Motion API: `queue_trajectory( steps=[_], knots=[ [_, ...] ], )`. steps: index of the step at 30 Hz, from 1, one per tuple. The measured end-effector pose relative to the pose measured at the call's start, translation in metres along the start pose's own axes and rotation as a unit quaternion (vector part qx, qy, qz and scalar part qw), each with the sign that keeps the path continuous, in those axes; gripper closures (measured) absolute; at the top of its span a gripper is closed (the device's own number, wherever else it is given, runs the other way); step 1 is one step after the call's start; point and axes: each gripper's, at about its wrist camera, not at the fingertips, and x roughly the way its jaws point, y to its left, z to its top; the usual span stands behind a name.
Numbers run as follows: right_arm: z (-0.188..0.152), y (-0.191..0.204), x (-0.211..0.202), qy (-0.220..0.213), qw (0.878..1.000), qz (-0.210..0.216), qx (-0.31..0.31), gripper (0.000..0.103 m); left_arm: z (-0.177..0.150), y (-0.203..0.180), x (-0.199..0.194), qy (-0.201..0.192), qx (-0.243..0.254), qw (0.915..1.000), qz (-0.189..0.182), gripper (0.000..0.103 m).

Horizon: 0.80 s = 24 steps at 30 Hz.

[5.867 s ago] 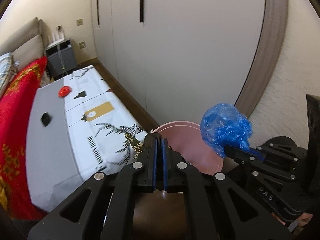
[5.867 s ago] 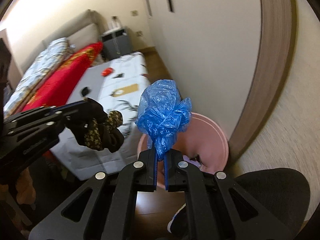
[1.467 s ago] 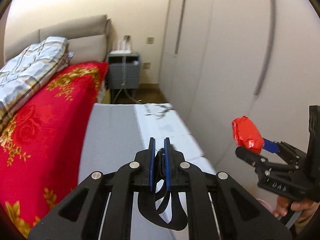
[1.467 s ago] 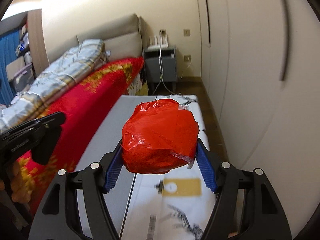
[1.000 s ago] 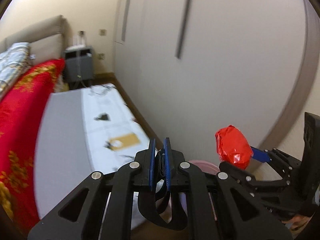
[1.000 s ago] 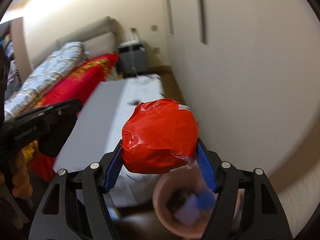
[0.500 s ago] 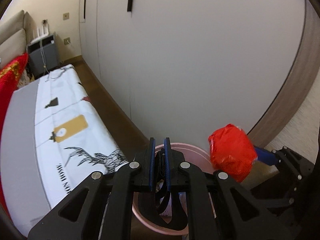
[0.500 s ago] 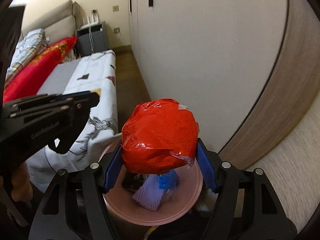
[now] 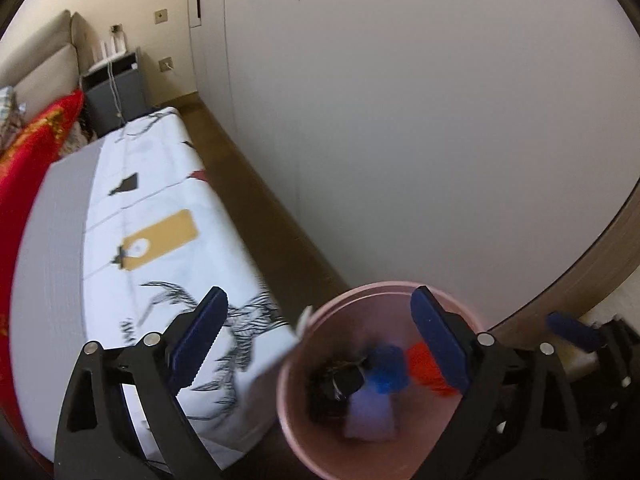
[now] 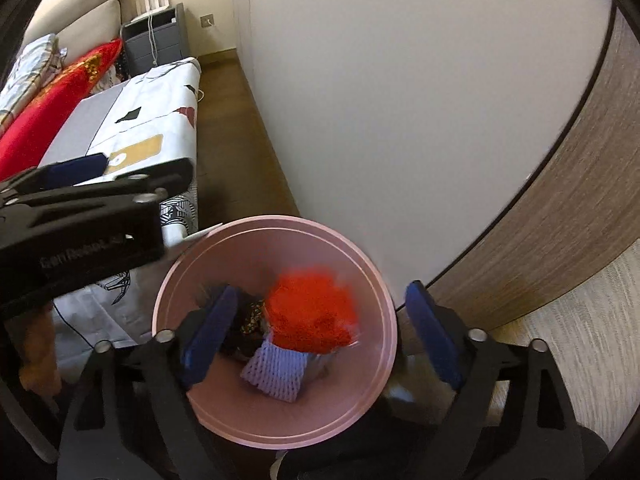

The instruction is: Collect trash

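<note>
A pink trash bin (image 9: 380, 292) (image 10: 276, 224) stands on the floor below both grippers. The red foil wad (image 10: 312, 312) (image 9: 420, 364) is blurred, dropping into the bin, free of the pads. Beneath it lie a lilac mesh sleeve (image 10: 276, 372), a blue bag (image 9: 388, 368) and dark scraps (image 9: 340, 380). My left gripper (image 9: 320, 336) hangs over the bin's left rim, jaws opening, nothing between them. My right gripper (image 10: 316, 328) is above the bin, jaws opening wide, pads clear of the wad. The left gripper's body (image 10: 80, 216) shows at the left of the right wrist view.
A low bench with a white patterned cover (image 9: 160, 240) (image 10: 148, 128) runs along the bin's left. A red bedspread (image 10: 44, 116) and grey nightstand (image 10: 156, 44) lie beyond. White wardrobe doors (image 9: 400, 120) and a curved wood panel (image 10: 560, 220) stand close behind the bin.
Both grippers have opened over the bin. The red wad left the right jaws and is falling in; the black strap is gone from the left jaws. Both hands sank lower.
</note>
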Motion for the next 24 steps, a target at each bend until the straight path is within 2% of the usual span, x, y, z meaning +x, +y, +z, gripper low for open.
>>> queue_trajectory(
  steps=[6, 8, 13, 16, 19, 24],
  knots=[
    [0.001, -0.003, -0.022, -0.016, 1.0, 0.006, 0.007, 0.014, -0.008, 0.023, -0.034, 0.002, -0.001, 0.9995, 0.032, 0.013],
    [0.002, -0.003, -0.046, -0.034, 0.999, 0.024, 0.014, 0.013, -0.008, 0.033, -0.056, -0.007, -0.009, 0.9989, 0.044, 0.013],
    [0.002, 0.002, -0.112, -0.097, 0.992, 0.081, 0.02, 0.008, -0.022, 0.055, -0.14, -0.042, -0.022, 0.9952, 0.086, 0.012],
    [-0.007, 0.008, -0.155, -0.137, 0.985, 0.109, 0.012, 0.007, -0.042, 0.063, -0.19, -0.063, -0.034, 0.9908, 0.115, 0.012],
    [-0.021, 0.013, -0.186, -0.166, 0.978, 0.123, 0.011, 0.006, -0.065, 0.068, -0.223, -0.074, -0.062, 0.987, 0.128, 0.012],
    [-0.051, 0.022, -0.214, -0.184, 0.973, 0.137, -0.001, 0.005, -0.099, 0.067, -0.252, -0.081, -0.089, 0.9827, 0.141, 0.012]
  ],
)
